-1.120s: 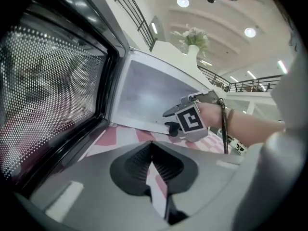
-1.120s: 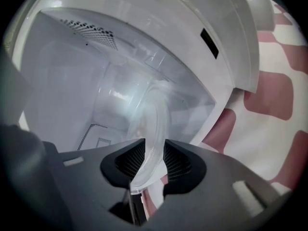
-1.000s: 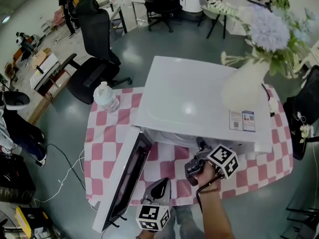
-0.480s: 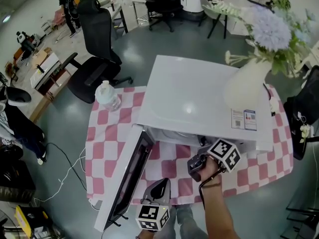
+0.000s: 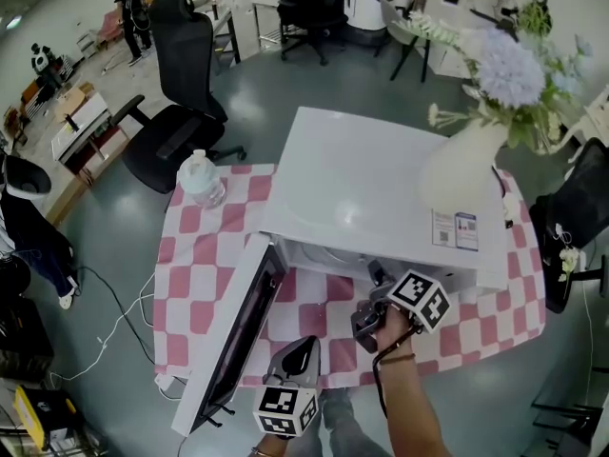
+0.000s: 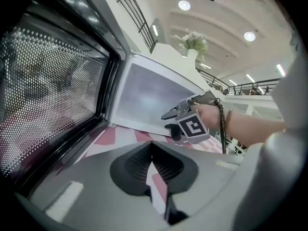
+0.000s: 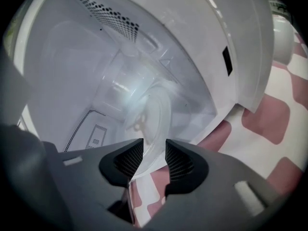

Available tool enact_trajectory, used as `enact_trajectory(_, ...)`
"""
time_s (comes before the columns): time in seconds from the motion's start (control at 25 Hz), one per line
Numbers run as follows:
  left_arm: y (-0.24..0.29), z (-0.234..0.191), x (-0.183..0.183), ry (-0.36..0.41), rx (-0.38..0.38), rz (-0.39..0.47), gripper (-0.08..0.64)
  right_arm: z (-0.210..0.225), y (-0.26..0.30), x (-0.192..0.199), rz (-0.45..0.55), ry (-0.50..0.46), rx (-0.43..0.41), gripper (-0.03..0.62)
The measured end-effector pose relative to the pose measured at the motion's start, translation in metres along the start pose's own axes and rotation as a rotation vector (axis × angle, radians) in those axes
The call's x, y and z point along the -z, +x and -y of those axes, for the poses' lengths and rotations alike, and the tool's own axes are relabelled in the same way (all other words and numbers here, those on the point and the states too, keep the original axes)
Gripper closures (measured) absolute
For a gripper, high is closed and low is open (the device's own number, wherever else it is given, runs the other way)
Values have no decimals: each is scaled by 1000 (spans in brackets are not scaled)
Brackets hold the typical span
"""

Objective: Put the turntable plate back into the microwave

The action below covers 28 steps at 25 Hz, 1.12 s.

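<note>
A table is wearing a pink and white checked cloth; a white microwave is standing on its middle, the door hanging open toward the front edge; a clear bottle is standing upright near the far left corner.

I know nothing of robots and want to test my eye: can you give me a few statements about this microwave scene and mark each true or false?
1. The microwave door is shut. False: it hangs open, swung to the left.
2. A vase of flowers stands on top of the microwave. True.
3. The right tongs clamp the glass plate. False: their jaws stand apart, having just been opening, and press on nothing; the plate lies inside the microwave.
4. The left tongs are closed and empty. True.
5. A water bottle stands on the checked cloth. True.
</note>
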<state>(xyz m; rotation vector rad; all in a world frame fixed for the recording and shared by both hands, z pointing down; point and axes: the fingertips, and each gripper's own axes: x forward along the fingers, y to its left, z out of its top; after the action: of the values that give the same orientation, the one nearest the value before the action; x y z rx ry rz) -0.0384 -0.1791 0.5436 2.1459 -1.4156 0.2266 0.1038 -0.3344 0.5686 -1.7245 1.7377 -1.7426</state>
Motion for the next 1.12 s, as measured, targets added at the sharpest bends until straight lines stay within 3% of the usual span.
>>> enact_trajectory(0.48,-18,6,-3,-16,-15,19,559,-15,-34,12,-19,-135,-31,468)
enact_trajectory(0.68,-24,13,-14,9,-26,31,558,-22,-66,18,-18,-322,-44,469)
enact_trajectory(0.84,-27,21,-32,35,-23,50,559,-37,-99,23,-15,-470,-118,469)
enact_trajectory(1.12,-32,39,-75,95,-13,109,558,-60,-169,9,103,-718,-215,488)
